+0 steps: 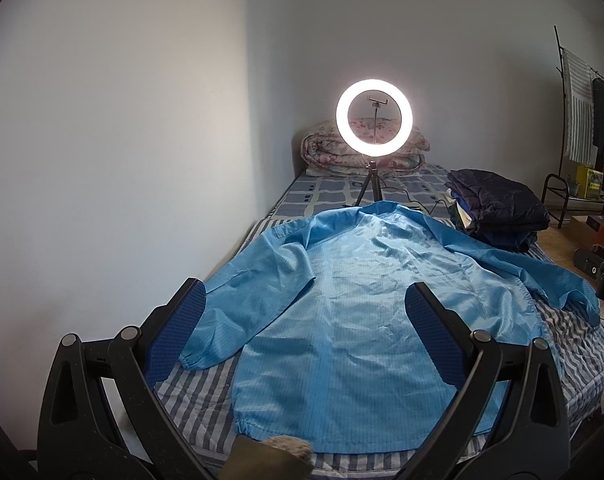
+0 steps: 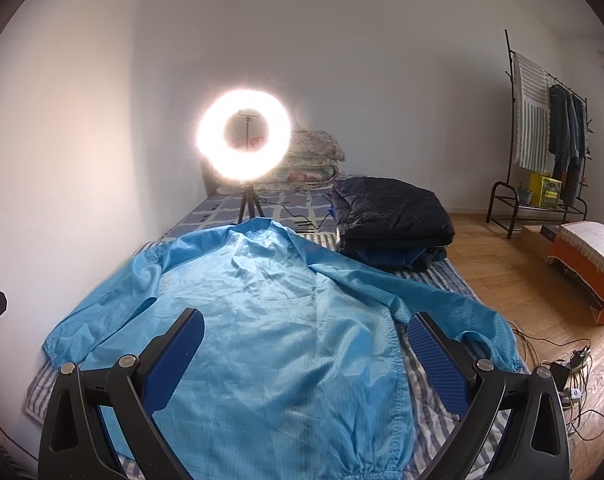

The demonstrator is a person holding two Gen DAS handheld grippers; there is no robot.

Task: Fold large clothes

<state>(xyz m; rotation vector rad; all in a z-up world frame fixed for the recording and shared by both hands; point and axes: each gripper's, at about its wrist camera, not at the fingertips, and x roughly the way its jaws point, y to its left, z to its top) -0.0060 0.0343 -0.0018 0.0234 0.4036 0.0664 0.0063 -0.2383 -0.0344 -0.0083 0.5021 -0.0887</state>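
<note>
A large light-blue jacket (image 1: 341,320) (image 2: 270,328) lies spread flat on the striped bed (image 1: 198,404), collar toward the far end, hem toward me. Its left sleeve (image 1: 238,300) runs down along the wall side; the right sleeve (image 2: 453,312) drapes toward the bed's right edge. My left gripper (image 1: 305,300) hovers open above the hem end, nothing between its blue pads (image 1: 182,328). My right gripper (image 2: 305,328) is likewise open above the jacket's lower right part, holding nothing.
A lit ring light on a tripod (image 1: 373,120) (image 2: 244,136) stands on the bed past the collar. A stack of dark folded clothes (image 2: 393,216) sits at the right, a folded floral quilt (image 1: 341,152) at the head. A clothes rack (image 2: 541,140) and cables (image 2: 561,364) occupy the floor at right. A wall borders the left.
</note>
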